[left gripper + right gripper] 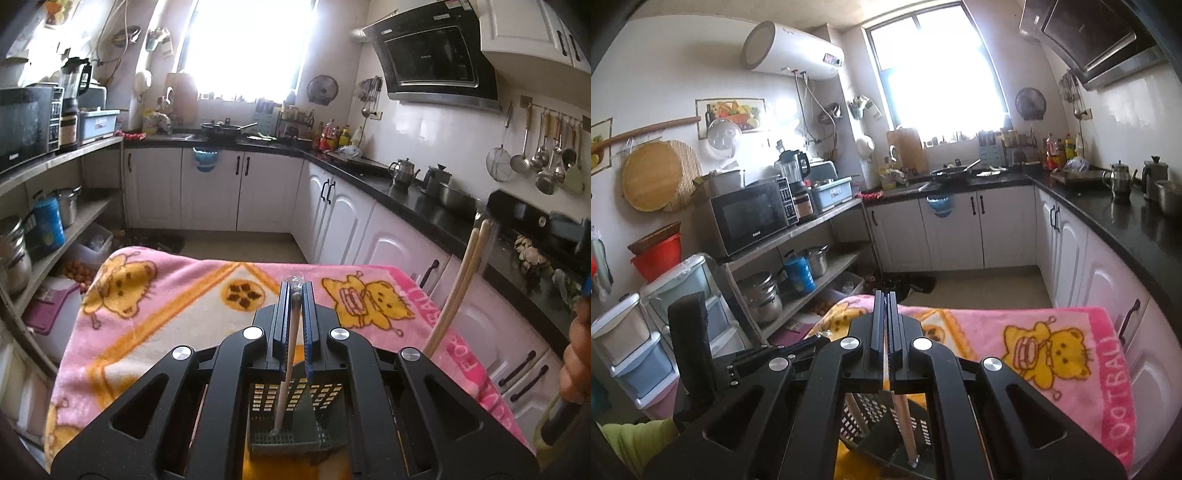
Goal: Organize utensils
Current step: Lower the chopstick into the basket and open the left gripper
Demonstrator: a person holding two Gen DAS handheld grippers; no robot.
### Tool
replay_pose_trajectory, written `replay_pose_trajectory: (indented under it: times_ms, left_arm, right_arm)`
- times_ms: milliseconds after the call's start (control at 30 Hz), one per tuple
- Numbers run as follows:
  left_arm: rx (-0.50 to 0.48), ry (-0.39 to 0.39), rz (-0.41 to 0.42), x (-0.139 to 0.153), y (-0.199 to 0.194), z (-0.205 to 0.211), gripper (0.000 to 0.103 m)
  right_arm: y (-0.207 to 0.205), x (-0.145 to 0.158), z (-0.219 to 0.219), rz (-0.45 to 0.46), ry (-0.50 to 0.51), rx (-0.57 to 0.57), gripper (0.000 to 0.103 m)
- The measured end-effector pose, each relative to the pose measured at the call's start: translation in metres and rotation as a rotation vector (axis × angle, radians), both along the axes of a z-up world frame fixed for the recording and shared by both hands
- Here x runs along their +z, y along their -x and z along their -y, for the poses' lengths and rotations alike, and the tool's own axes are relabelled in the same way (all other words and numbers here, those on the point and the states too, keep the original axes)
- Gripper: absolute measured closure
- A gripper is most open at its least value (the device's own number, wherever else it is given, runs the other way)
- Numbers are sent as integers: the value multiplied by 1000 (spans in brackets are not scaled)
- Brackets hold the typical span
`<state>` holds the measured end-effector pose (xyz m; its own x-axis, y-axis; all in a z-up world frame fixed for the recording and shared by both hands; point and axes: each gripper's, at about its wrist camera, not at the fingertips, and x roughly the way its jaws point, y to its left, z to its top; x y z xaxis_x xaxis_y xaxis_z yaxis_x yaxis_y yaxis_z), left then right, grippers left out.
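The left gripper (pixel 296 291) is clamped on 1 utensil (pixel 288 354), and the right gripper (pixel 885 301) on 2 chopsticks (pixel 904 417), so each is kept upright and lowered into the perforated holder (pixel 295 424). The holder is set on a pink blanket (pixel 166 295) in a cluttered kitchen with a black counter (pixel 406 199).
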<state>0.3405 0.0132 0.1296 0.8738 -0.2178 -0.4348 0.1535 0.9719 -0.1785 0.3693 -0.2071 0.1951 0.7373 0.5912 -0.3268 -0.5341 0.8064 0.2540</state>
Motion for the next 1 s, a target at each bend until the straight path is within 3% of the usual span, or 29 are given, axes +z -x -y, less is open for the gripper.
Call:
replay_pose_trajectory:
  times_ms: [567, 633, 800, 933, 1000]
  left_arm:
    - [41, -5, -64, -38, 9, -15, 101]
    - [46, -14, -77, -40, 9, -15, 98]
    - [60, -22, -94, -45, 15, -19, 77]
    - [69, 4, -108, -49, 21, -24, 68]
    - [72, 19, -120, -52, 24, -25, 58]
  right_arm:
    - [-9, -83, 18, -156, -15, -64, 101]
    - [-10, -88, 27, -171, -25, -75, 101]
    - [-6, -97, 40, -177, -17, -96, 100]
    - [-4, -102, 45, -189, -18, -94, 100]
    - [-4, -103, 45, -199, -7, -97, 95]
